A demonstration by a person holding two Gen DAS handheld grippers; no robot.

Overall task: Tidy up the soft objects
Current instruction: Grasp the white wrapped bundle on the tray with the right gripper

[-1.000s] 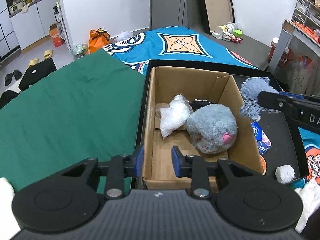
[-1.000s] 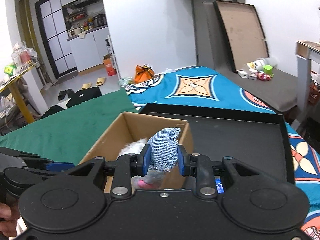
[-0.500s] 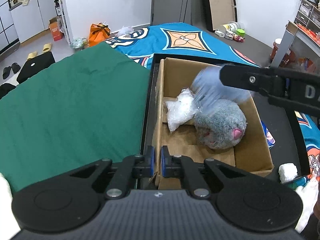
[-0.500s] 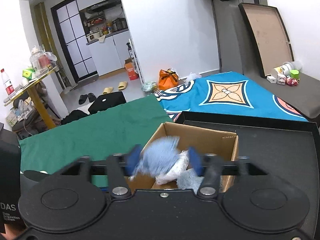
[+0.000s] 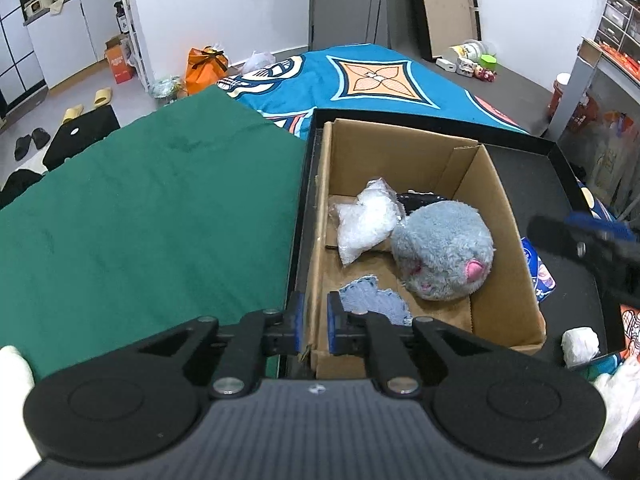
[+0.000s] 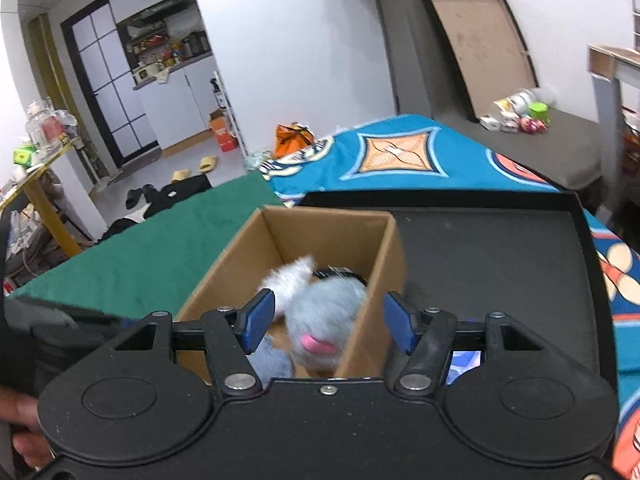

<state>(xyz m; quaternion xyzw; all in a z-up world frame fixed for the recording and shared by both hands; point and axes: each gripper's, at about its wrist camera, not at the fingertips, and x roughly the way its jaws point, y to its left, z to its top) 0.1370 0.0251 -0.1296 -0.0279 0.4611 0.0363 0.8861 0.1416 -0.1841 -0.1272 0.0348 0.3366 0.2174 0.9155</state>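
An open cardboard box (image 5: 504,216) stands in a black tray (image 5: 560,156). Inside lie a grey plush toy (image 5: 444,256), a white crinkly bag (image 5: 364,220) and a blue-grey cloth (image 5: 372,300) at the near end. My left gripper (image 5: 314,322) is shut on the box's near left wall. My right gripper (image 6: 326,322) is open and empty above the box's near end; it also shows at the right of the left wrist view (image 5: 592,248). The box (image 6: 384,248), plush (image 6: 324,312) and cloth (image 6: 272,360) show in the right wrist view.
A green cloth (image 5: 140,220) covers the surface left of the tray. A blue patterned blanket (image 5: 360,80) lies behind. A white wad (image 5: 580,344) and a blue packet (image 5: 538,268) lie in the tray right of the box.
My right gripper opened and let go of the blue-grey cloth, which now lies in the box. The right gripper then drew back to the right. My left gripper stays clamped on the box wall.
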